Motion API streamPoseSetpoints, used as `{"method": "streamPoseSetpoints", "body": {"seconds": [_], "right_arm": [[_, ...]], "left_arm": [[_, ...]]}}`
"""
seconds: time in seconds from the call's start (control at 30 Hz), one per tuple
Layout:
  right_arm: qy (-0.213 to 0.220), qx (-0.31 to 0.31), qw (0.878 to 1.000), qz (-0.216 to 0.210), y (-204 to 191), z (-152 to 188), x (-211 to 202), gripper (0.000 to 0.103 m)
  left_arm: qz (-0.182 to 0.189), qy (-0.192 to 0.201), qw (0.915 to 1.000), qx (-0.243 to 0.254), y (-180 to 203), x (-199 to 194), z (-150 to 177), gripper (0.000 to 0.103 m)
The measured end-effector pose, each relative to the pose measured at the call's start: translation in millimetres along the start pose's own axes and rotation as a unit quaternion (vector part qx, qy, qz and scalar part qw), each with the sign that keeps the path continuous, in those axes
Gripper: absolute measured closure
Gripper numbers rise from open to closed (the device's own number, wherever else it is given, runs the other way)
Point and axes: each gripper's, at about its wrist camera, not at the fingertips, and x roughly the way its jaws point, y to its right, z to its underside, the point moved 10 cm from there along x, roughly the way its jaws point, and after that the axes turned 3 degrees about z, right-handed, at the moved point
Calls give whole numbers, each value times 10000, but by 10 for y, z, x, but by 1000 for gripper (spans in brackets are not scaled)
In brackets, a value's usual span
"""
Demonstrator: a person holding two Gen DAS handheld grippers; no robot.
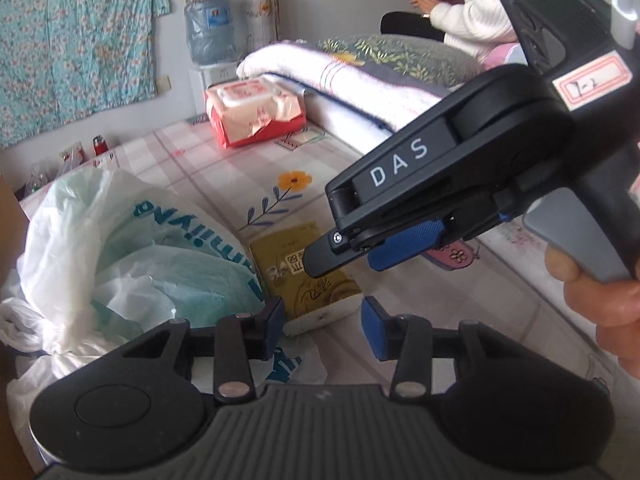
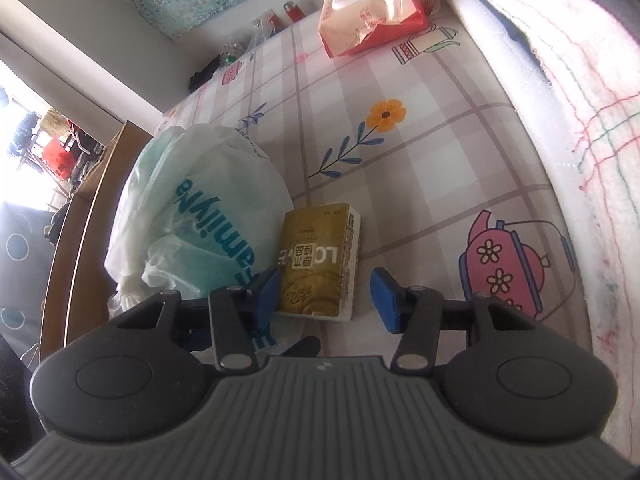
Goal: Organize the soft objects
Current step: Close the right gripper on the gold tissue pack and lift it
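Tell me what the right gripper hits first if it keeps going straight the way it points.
Most likely the gold tissue pack: it lies on the checked bedsheet directly ahead of the open right gripper, nearer its left finger. Depth is hard to judge.

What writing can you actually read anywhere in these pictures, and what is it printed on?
"DAS": white letters on the right gripper.
"1-2", handwritten, roughly: red-bordered sticker on that gripper's body.
"LO" plus Chinese characters I can't make out: gold tissue pack.
"amiliyna", upside down, start hidden: white plastic bag.
Red wet-wipes pack: print too blurred.
Water jug label: too small.
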Motion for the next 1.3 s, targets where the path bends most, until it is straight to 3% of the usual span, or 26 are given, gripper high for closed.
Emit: {"method": "streamPoseSetpoints", "body": {"seconds": [0.33,0.93,1.3], "right_arm": [[-173,-18,9997,-164,35,1,178,62],[-105,17,9999,91,311,318,-202,62],[8,184,9998,69,360,279,-331,60]], "left_arm": [[-38,-118,9999,-47,63,109,-29,52],[532,-157,9979,339,609,-52,173,45],[420,-212,9987,185,550,-15,155,43]]}}
